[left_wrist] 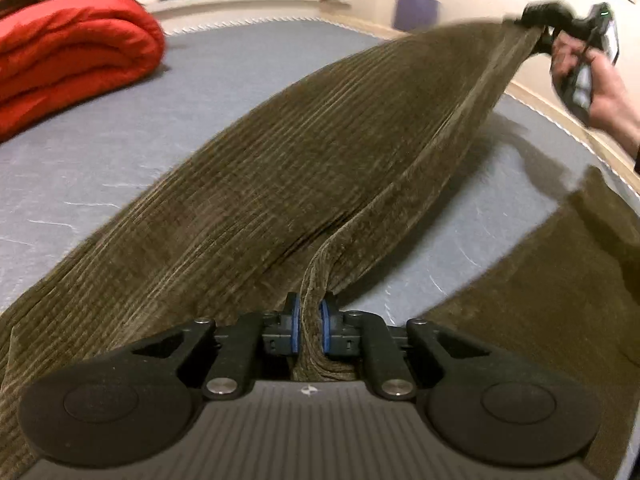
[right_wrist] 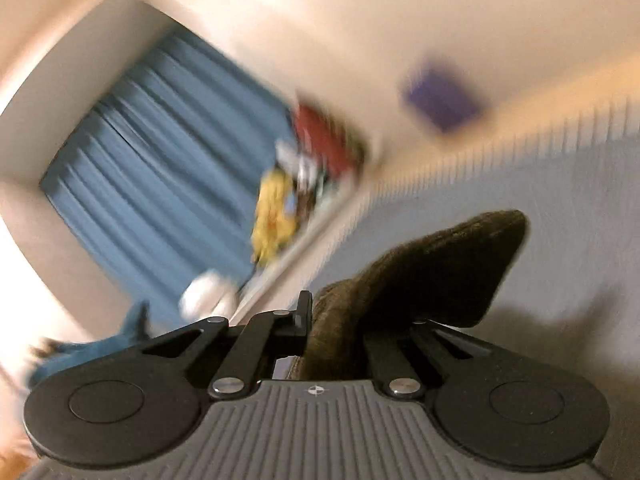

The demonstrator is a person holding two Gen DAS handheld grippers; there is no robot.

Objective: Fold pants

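Across the grey-blue mattress [left_wrist: 100, 168] we see the olive corduroy pants [left_wrist: 304, 168] stretched as a raised span. Our left gripper [left_wrist: 309, 330] pinches a fabric fold between its blue pads; our right gripper [left_wrist: 538, 16], held high, clamps the far end. Red bedding [left_wrist: 72, 48] lies well apart.

Grey-blue bed [left_wrist: 100, 168] with a pale stitched edge.
Bearing olive corduroy pants [left_wrist: 280, 184], partly resting on it and partly raised off it, and a folded red quilt [left_wrist: 72, 52] well apart at the far left.
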